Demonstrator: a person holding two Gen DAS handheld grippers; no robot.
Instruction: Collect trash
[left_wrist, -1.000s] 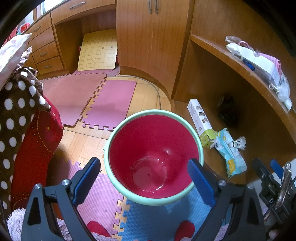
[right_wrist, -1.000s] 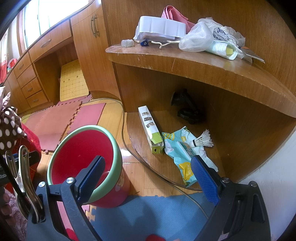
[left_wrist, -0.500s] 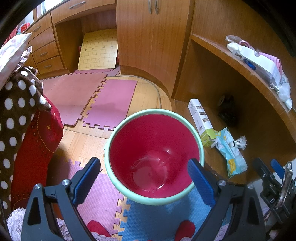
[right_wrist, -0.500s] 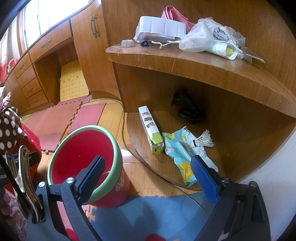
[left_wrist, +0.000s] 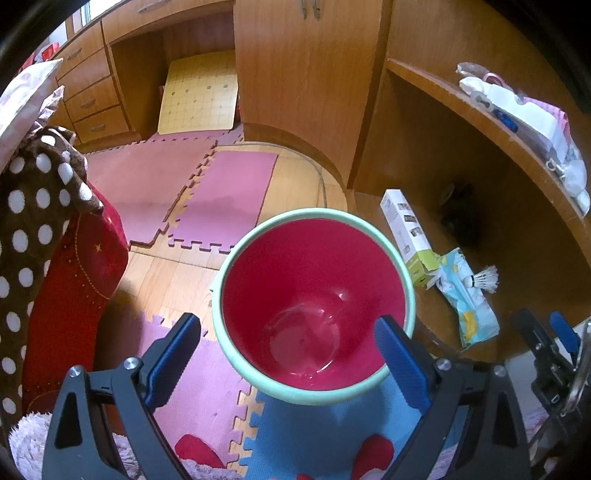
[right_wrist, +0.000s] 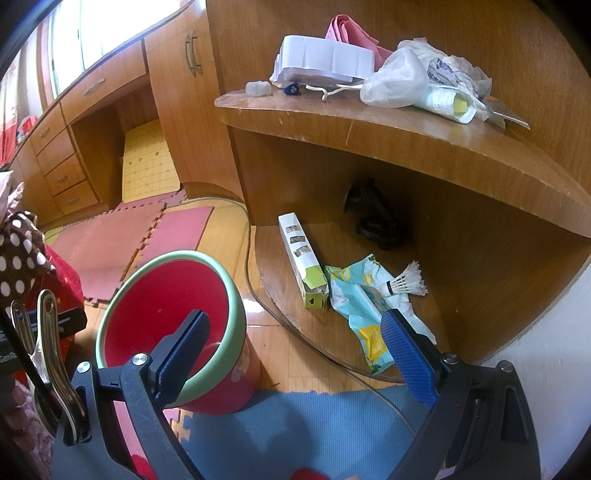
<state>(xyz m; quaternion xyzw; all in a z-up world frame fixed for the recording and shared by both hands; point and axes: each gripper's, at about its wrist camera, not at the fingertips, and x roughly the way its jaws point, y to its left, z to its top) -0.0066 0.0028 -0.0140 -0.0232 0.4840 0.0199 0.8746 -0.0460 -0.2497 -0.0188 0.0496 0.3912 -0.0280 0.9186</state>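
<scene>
Fingers: left gripper (left_wrist: 286, 349) and right gripper (right_wrist: 295, 354) both spread wide, nothing held | Trash: carton (right_wrist: 303, 266), wrapper (right_wrist: 364, 310), shuttlecock (right_wrist: 406, 284) lying on low shelf (right_wrist: 288, 295) | Bin (left_wrist: 314, 295): empty, on floor beside shelf | Step: approach judged pending; right reach to carton required.

Left wrist view: from above, angled down into the red bin (left_wrist: 314, 299), close; foam floor mats (left_wrist: 207, 199) and drawers beyond. Right wrist view: lower, beside the bin (right_wrist: 166, 314), facing the low wooden shelf (right_wrist: 295, 299) at near range. Shared: bin, carton (left_wrist: 406, 232) (right_wrist: 301, 254), blue wrapper (left_wrist: 465, 299) (right_wrist: 365, 310), shuttlecock (left_wrist: 484, 278) (right_wrist: 406, 282).
</scene>
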